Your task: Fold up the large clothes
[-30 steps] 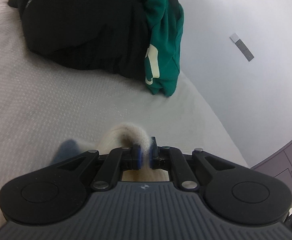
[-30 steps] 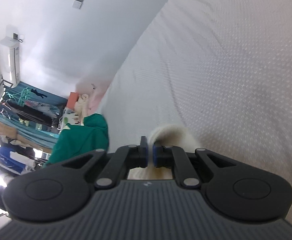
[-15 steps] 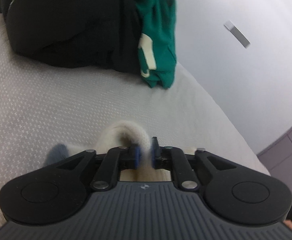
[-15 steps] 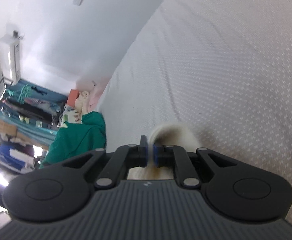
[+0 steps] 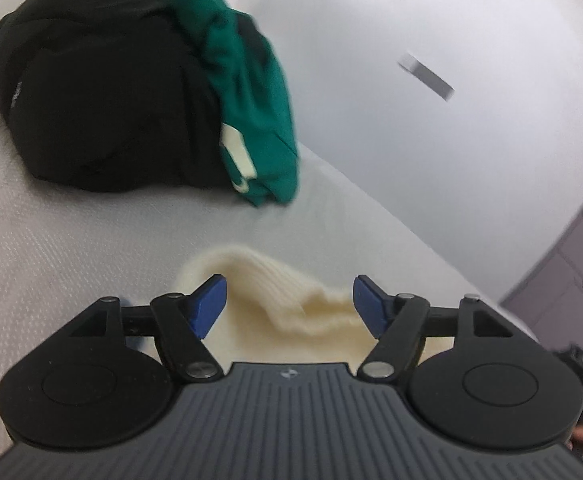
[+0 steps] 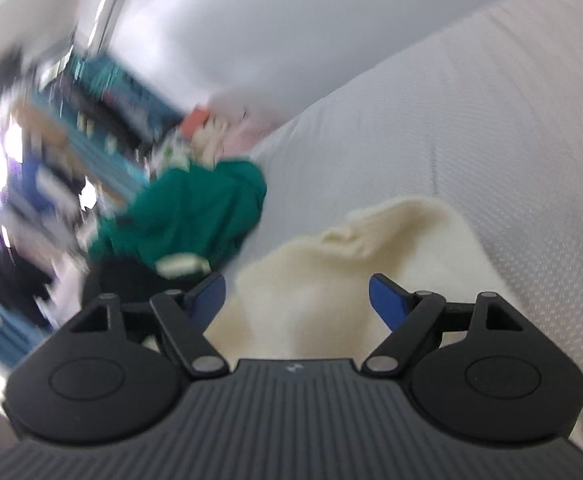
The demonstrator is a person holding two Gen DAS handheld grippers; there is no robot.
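A cream knitted garment lies on the white bed right under both grippers. My left gripper is open, its blue pads apart on either side of a ribbed fold of the cream knit. In the right wrist view the same cream garment lies flat between the spread fingers of my right gripper, which is open and holds nothing. Most of the garment is hidden below the gripper bodies.
A heap of black clothing with a green garment on its right side sits further along the bed; the green garment also shows in the blurred right wrist view. A white wall runs along the bed's right edge. A grey cabinet stands at right.
Both grippers were shut on the cream garment and have opened, letting it drop onto the bed. The right wrist view has swung and is now blurred.
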